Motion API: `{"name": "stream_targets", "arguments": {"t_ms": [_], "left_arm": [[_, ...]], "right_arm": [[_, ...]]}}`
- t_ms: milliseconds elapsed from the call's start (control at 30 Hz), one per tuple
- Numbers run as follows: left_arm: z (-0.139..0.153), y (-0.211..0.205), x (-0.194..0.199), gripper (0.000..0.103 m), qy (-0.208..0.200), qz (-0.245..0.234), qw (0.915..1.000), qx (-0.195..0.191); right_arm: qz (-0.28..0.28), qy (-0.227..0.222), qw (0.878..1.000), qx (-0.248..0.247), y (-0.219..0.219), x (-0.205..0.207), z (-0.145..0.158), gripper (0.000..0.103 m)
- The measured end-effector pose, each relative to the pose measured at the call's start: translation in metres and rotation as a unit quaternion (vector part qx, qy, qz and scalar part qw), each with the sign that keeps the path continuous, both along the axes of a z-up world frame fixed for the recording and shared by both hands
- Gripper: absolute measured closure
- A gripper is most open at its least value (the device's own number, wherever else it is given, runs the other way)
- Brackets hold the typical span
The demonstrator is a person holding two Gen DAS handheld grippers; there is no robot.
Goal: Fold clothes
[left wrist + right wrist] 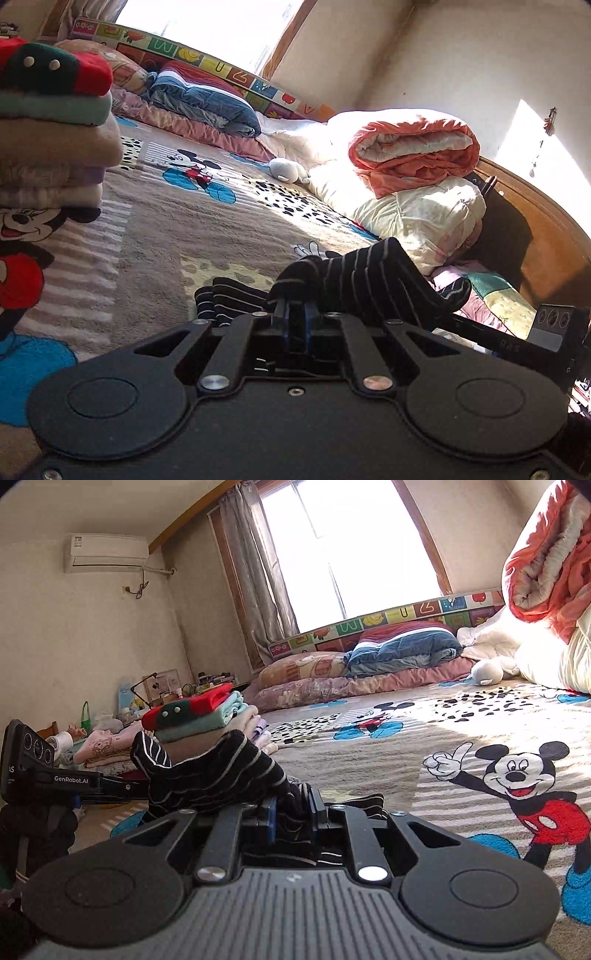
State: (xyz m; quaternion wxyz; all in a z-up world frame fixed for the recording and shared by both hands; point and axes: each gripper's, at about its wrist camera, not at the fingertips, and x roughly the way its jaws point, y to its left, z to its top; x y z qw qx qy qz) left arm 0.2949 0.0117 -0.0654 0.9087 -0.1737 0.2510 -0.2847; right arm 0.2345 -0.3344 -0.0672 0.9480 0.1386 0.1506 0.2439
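Two grippers hold one garment between them, and you work on a big bed blanket (pixel 369 775) with cartoon mice printed on it. I count three of these mice in the right wrist view, one large and two small further away. One orange quilt roll (pixel 410 151) lies on top of one cream quilt (pixel 417 218) at the far side, and one blue folded cover (pixel 199 99) rests near the window. One stack of folded clothes (pixel 55 122) stands on the blanket to the left of your left hand; it has about six layers, but the lower ones are hard to separate.

The black striped garment (pixel 354 284) is the thing in work. It hangs just in front of both grippers, raised a little over the blanket, and some of it lies on the blanket below. Its long axis seems to run across, from one gripper to the other, so both hands are equally near.

Your left gripper (pixel 297 314) is pressed together and pinches one end of this garment. Your right gripper (pixel 291 808) is nearly pressed together too and pinches the other end, with thicker cloth between its fingers. The next move, I judge, is to lay the held edge forward over the rest, or carry it left toward the stack.
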Motion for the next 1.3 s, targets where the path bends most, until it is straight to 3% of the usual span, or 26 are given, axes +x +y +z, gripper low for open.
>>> {"name": "stream_targets", "arguments": {"t_ms": [400,633,867,1100,1267,1300], "left_arm": [[-0.032,0.006,0.070,0.099,0.063,0.008,0.9978,-0.021],[-0.045,0.000,0.090,0.099,0.098,0.008,0.9946,-0.035],[-0.048,0.000,0.091,0.098,0.113,0.017,0.9927,-0.040],[-0.045,0.000,0.086,0.098,0.107,0.018,0.9934,-0.036],[-0.048,0.003,0.085,0.098,0.107,0.033,0.9923,-0.053],[-0.048,0.005,0.084,0.099,0.108,0.036,0.9911,-0.069]], "right_arm": [[0.008,0.101,0.989,0.105,-0.014,0.091,-0.032,0.085],[-0.010,0.154,0.978,0.143,-0.019,0.112,-0.058,0.085],[-0.030,0.169,0.970,0.170,-0.029,0.120,-0.069,0.083],[-0.057,0.152,0.967,0.195,-0.042,0.119,-0.073,0.071],[-0.042,0.155,0.968,0.190,-0.038,0.123,-0.074,0.071],[-0.036,0.152,0.970,0.184,-0.036,0.124,-0.072,0.077]]}}
